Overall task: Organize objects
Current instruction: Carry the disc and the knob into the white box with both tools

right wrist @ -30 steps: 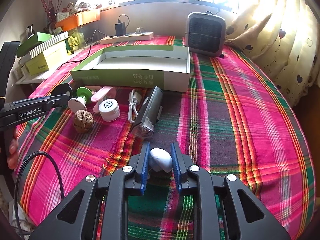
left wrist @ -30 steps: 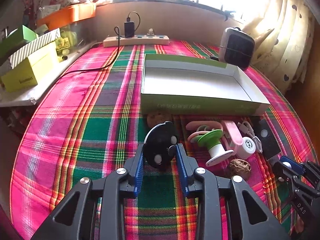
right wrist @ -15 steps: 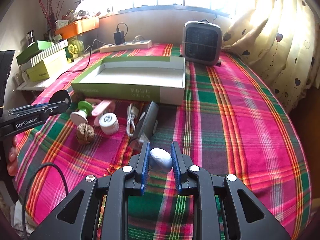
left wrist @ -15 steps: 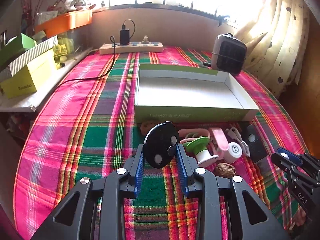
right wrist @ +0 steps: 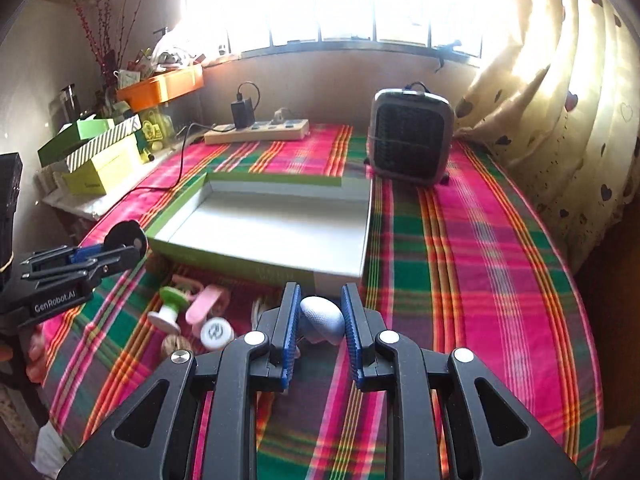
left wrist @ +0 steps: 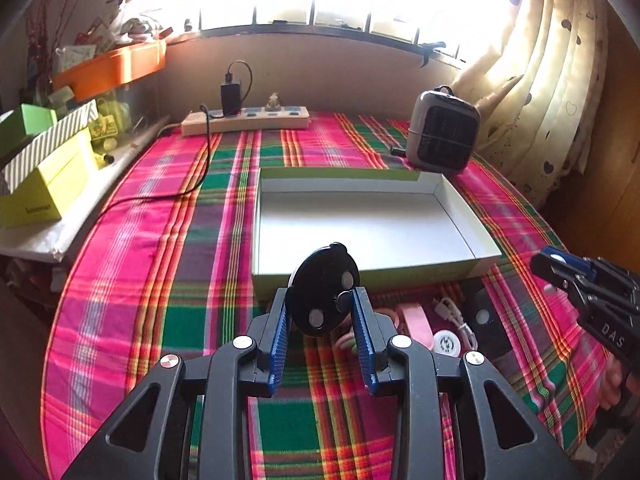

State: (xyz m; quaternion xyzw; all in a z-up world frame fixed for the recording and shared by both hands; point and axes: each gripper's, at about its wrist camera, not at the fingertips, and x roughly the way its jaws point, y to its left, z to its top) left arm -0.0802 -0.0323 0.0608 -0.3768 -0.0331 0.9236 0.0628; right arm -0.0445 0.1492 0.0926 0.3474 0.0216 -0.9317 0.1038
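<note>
While the left gripper [left wrist: 322, 312] fills the lower middle of its own view, its blue fingers [left wrist: 279, 334] are clamped on a black disc [left wrist: 323, 290] with pale round spots, held upright above the plaid cloth [left wrist: 132, 264]. Just beyond the disc, at the centre of the frame, lies the shallow open box [left wrist: 360, 224] with a white inside and green outer walls. Below and right of the disc, near the box's front wall, a pink piece [left wrist: 416, 320], a white round cap [left wrist: 446, 342] and a white cable [left wrist: 452, 312] rest on the cloth.

In the right wrist view the right gripper [right wrist: 320, 320] sits at the lower middle, its fingers [right wrist: 290, 332] closed on a pale grey egg-shaped object [right wrist: 322, 319], lifted off the cloth just in front of the box's near right corner. At the lower left of that frame lie a green and white spool [right wrist: 168, 308] and a walnut [right wrist: 176, 345], close together. A grey heater [right wrist: 412, 136] stands at the upper right beyond the box, and a power strip [right wrist: 258, 131] lies along the back wall at upper centre.
</note>
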